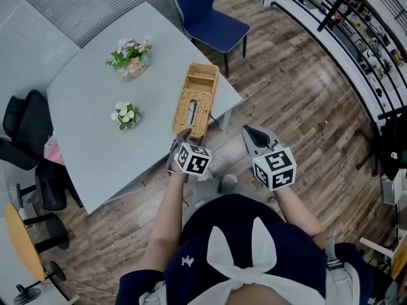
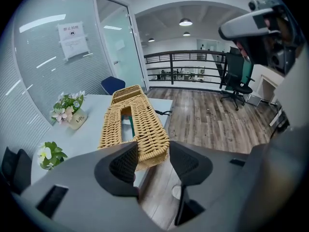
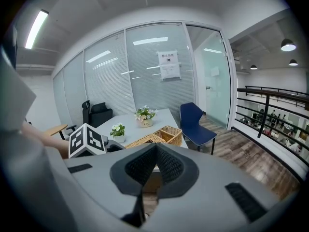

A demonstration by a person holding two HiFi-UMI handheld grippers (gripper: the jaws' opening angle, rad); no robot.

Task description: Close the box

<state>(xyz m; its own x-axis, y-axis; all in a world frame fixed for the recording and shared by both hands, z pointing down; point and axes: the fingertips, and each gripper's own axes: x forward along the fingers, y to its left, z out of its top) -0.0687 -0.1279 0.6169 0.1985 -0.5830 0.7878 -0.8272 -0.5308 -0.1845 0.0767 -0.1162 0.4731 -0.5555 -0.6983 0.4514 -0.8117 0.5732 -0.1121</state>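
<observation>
Wickerwork makes up the whole of the long box (image 1: 195,100), which lies on the grey table (image 1: 95,126) close to its right-hand corner. Its near end sits right at the table's near edge, just in front of the person. A slotted lid covers the near stretch and the far end shows as an open-topped compartment. From where I stand I can't tell whether that lid is fully seated.

The left gripper (image 1: 180,137) hangs at the box's near end with its jaws spread wide. The woven end shows between them, but the pads are not pressing on it. The right gripper (image 1: 249,131) is off the table over the floor, jaws drawn together with nothing in them.

I'd judge the box to be light and fairly stiff, with some give in the weave. It would probably skate across the smooth tabletop if pushed from one side only. The rough cane should grip well. The best hold looks to be across the narrow near end or the lid's rim, with the other gripper steadying the body.
</observation>
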